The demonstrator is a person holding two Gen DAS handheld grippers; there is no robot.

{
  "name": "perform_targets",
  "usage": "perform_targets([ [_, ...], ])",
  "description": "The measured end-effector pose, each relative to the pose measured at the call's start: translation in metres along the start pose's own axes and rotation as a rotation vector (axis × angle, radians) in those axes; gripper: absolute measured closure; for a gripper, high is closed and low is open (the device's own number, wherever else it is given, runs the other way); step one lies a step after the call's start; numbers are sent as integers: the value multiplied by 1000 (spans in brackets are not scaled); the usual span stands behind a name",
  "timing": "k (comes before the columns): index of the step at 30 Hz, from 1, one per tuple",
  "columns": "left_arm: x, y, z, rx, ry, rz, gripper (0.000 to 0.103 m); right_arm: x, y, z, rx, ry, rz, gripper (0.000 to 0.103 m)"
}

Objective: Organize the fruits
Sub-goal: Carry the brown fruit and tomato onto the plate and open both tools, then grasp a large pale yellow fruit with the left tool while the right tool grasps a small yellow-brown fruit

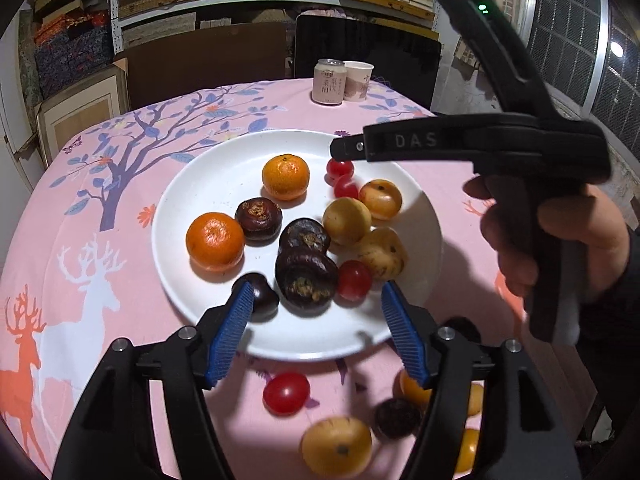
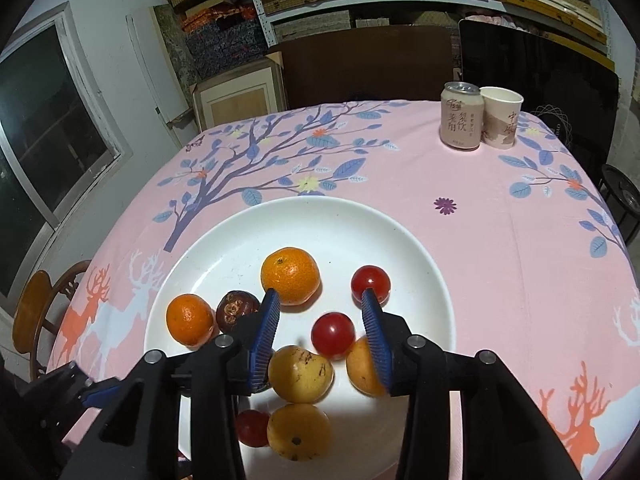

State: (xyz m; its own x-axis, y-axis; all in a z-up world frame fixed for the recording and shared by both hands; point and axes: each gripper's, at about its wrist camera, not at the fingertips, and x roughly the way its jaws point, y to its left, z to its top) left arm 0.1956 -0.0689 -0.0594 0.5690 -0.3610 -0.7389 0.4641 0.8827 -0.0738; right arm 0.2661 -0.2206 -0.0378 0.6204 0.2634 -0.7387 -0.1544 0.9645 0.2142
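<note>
Currently we are hovering both gaping grippers, left (image 1: 316, 304) and right (image 2: 320, 320), over the round white ceramic plate (image 1: 208, 184); crowded round fruits risk rolling off if nudged.

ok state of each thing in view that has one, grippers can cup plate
left gripper: open, empty
right gripper: open, empty
can: upright, top looks sealed
cup: upright, touching the can, contents hidden
plate: holding fruit
</note>
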Motion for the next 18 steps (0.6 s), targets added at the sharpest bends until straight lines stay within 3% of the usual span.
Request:
perform_targets([
  [7,-31,-7,-39,52,3,-15,32,-39,-10,-28,46,-30,18,59],
  [13,-33,-8,-77,69,43,-11,33,-78,-22,-106,109,-39,45,58],
  [18,-25,-12,-86,84,64,11,42,-94,-29,-156,161,-31,56,58],
])
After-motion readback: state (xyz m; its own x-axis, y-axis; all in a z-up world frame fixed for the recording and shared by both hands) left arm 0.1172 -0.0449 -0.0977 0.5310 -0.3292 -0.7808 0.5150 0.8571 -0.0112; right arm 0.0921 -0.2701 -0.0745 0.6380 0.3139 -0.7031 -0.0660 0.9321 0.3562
